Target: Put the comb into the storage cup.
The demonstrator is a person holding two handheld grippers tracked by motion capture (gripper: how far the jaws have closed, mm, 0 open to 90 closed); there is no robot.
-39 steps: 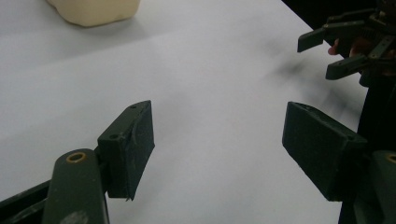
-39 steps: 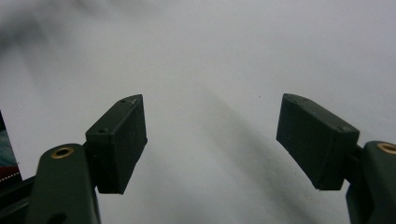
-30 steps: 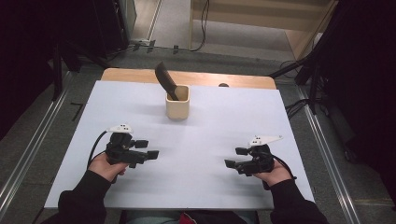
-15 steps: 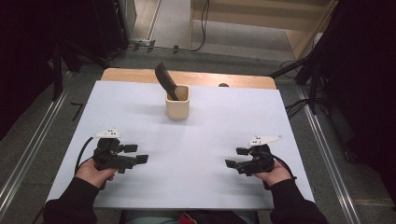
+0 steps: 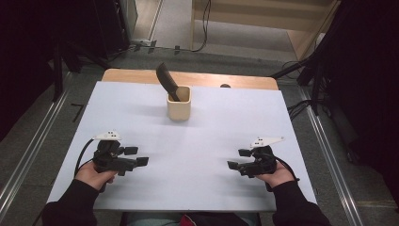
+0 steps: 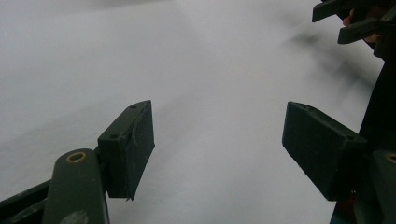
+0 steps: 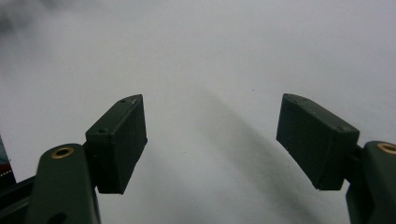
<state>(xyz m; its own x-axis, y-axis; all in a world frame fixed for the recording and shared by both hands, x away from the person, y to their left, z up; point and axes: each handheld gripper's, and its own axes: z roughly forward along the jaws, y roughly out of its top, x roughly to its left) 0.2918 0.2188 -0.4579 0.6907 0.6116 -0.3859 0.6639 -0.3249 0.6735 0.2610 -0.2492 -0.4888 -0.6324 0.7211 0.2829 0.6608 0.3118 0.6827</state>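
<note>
The white table (image 5: pixel 188 141) carries a beige cup (image 5: pixel 179 107) at centre rear with a dark tool (image 5: pixel 167 81) leaning in it — well apart from the left gripper (image 5: pixel 136 157) and right gripper (image 5: pixel 237 159), both near the front edge, jaws spread wide and empty.
</note>
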